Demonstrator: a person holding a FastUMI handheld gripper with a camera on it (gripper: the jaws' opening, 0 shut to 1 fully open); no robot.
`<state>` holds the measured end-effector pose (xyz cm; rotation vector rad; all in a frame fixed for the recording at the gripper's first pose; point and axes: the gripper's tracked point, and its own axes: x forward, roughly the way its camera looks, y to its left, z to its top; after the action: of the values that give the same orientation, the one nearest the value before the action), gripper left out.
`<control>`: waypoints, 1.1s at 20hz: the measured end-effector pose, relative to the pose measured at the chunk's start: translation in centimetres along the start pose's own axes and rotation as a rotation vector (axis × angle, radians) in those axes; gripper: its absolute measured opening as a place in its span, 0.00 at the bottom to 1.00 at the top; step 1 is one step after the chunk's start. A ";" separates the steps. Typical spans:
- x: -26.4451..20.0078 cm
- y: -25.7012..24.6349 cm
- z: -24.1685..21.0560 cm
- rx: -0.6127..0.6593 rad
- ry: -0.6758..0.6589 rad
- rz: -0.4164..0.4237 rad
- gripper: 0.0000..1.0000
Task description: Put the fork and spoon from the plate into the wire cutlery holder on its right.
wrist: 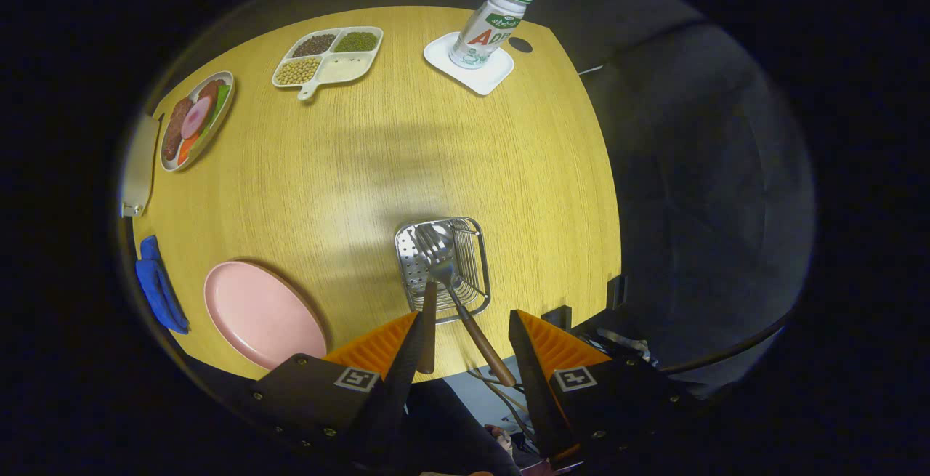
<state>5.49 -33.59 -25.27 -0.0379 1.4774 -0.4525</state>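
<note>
bottle (488,27) on coaster (479,69), divided tray (328,62)

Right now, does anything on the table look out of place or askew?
Nothing spilled. The fork and spoon lean tilted in the wire holder, handles poking out toward the open fingers. The pink plate is bare.

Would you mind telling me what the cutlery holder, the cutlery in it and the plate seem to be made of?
Wire cutlery holder: shiny metal wire, probably steel. Fork and spoon: bright metal heads, brown handles that look wooden. Pink plate: smooth matte, ceramic or plastic; unclear. The gripper is open.
</note>
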 end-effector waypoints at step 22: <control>-18.3 13.7 1.9 0.019 -0.751 0.192 0.73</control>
<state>10.51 -15.74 -11.79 -0.0440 0.7287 -0.2506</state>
